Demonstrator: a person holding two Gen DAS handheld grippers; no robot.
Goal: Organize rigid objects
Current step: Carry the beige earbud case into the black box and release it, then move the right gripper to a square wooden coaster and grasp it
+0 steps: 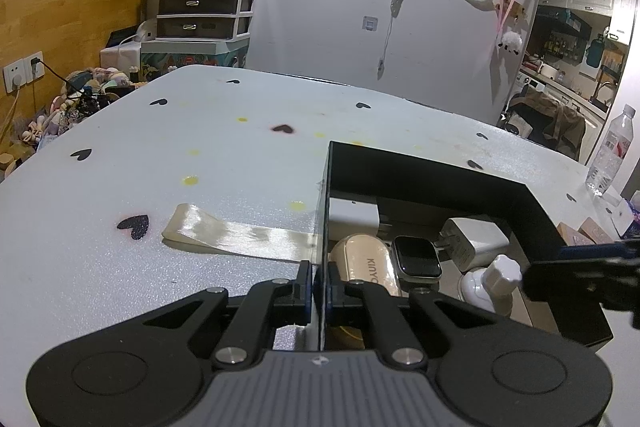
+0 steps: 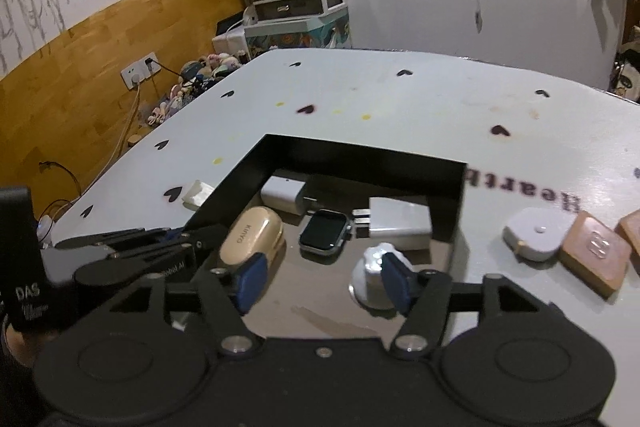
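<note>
Left gripper [image 1: 319,287] is clenched on the left wall of the open black rectangular box [image 1: 440,173], lower centre of frame. Right gripper [image 2: 320,283] hovers released over the box, which contains five items: one beige earbud case [image 2: 250,239], one smartwatch [image 2: 324,230], two white chargers [image 2: 282,194], one white knobbed object [image 2: 374,279].

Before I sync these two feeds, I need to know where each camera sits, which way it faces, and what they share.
Left wrist: on the left hand-held gripper, looking along the box's left wall, which its fingers clamp; the right gripper's tip shows at right.
Right wrist: on the right hand-held gripper, above the box's near side, looking in, fingers open; the left gripper shows at left.
Shared: box, watch, KINYO case, chargers, white knob, table.
</note>
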